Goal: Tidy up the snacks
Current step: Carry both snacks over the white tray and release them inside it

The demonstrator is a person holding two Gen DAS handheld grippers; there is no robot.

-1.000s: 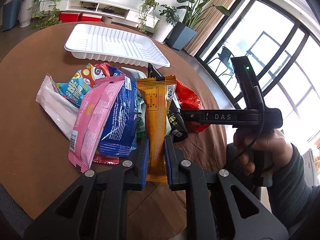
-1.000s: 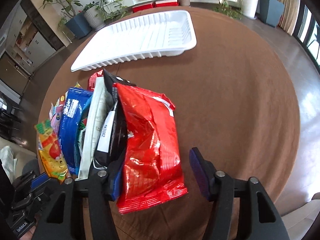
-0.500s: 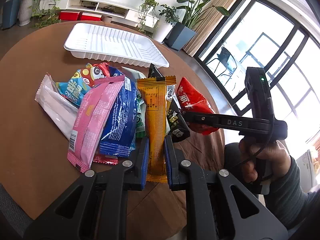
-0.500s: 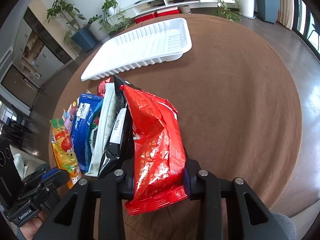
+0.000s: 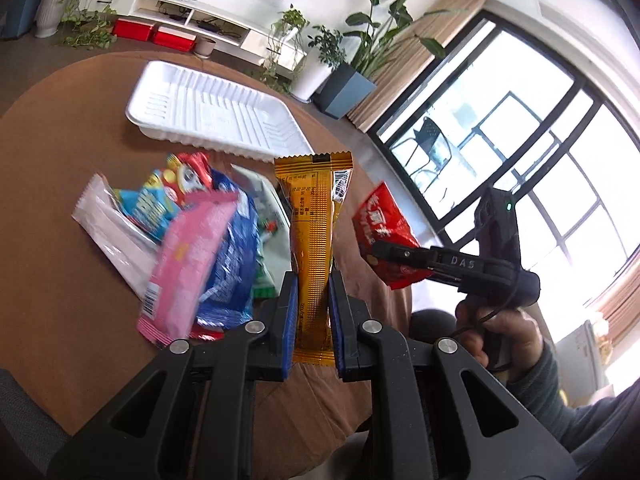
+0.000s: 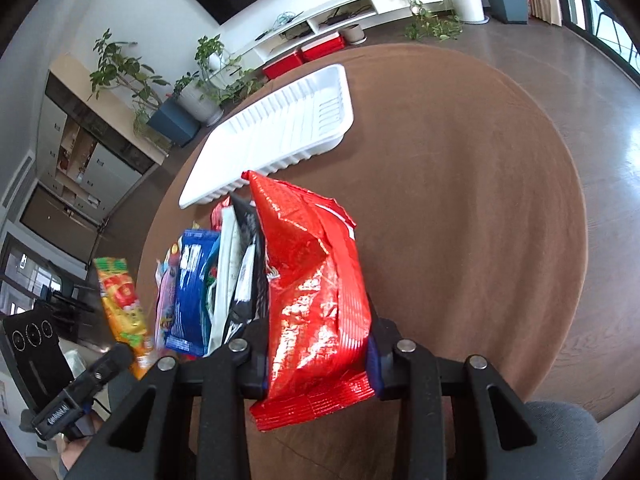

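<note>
My left gripper (image 5: 313, 292) is shut on a long orange snack packet (image 5: 314, 236), held lifted above the round brown table (image 5: 48, 200). My right gripper (image 6: 316, 344) is shut on a shiny red snack bag (image 6: 316, 280), also raised off the table; in the left wrist view the red bag (image 5: 380, 228) hangs from the right gripper's fingers. A heap of snack packets lies on the table: pink (image 5: 188, 260), blue (image 5: 232, 264), white (image 5: 112, 236) and others. An empty white ribbed tray (image 5: 212, 116) sits beyond the heap, tray (image 6: 280, 132) also in the right wrist view.
The table edge drops to a wooden floor (image 6: 580, 80) on the right. Potted plants (image 5: 352, 60), a low white shelf unit (image 5: 180, 20) and large windows (image 5: 540, 140) surround the table. A person's hand (image 5: 504, 336) grips the right tool's handle.
The right gripper's jaws closed on the red bag and lifted it off the heap. The left gripper rose with the orange packet, pulling it up away from the pile.
</note>
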